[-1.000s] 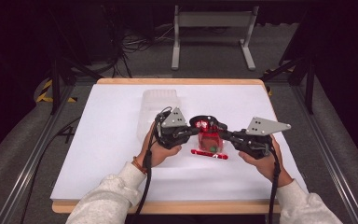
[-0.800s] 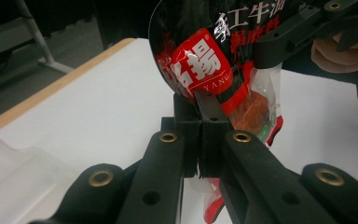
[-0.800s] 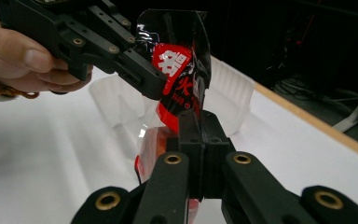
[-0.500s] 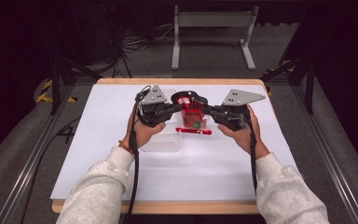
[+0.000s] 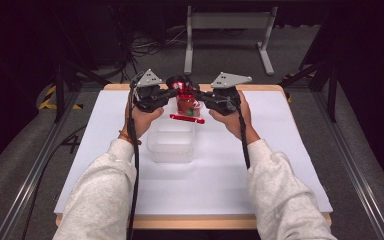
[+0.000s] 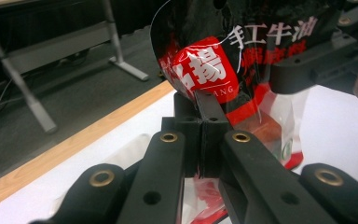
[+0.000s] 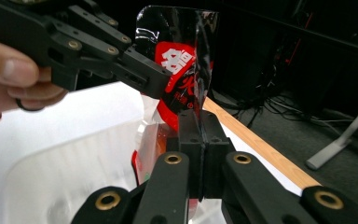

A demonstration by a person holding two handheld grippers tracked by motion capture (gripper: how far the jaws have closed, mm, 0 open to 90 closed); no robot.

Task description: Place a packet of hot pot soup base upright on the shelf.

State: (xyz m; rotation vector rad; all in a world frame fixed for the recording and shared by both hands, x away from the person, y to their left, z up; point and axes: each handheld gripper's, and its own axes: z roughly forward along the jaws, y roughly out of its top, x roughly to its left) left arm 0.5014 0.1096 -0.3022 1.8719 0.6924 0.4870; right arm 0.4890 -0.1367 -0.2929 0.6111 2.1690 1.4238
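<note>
A red and black snack bag (image 5: 186, 102) with a clear lower half hangs in the air between my two grippers. My left gripper (image 5: 172, 95) is shut on its left top edge. From the other side, my right gripper (image 5: 200, 97) is shut on its right top edge. In the left gripper view the jaws pinch the bag (image 6: 205, 70) at its rim, with the left gripper (image 6: 200, 121) closed flat. In the right gripper view the right gripper (image 7: 198, 126) clamps the foil of the bag (image 7: 182, 60). The bag hangs over the far end of a clear plastic container (image 5: 172, 142).
The white table top (image 5: 290, 165) has a wooden far edge (image 5: 260, 87). A metal stand (image 5: 227, 30) and cables lie on the floor beyond. In the right gripper view the container (image 7: 74, 177) lies just below the bag.
Both hands carried the bag up and toward the table's far edge, shifting left. The clear container now shows nearer the person than one second ago.
</note>
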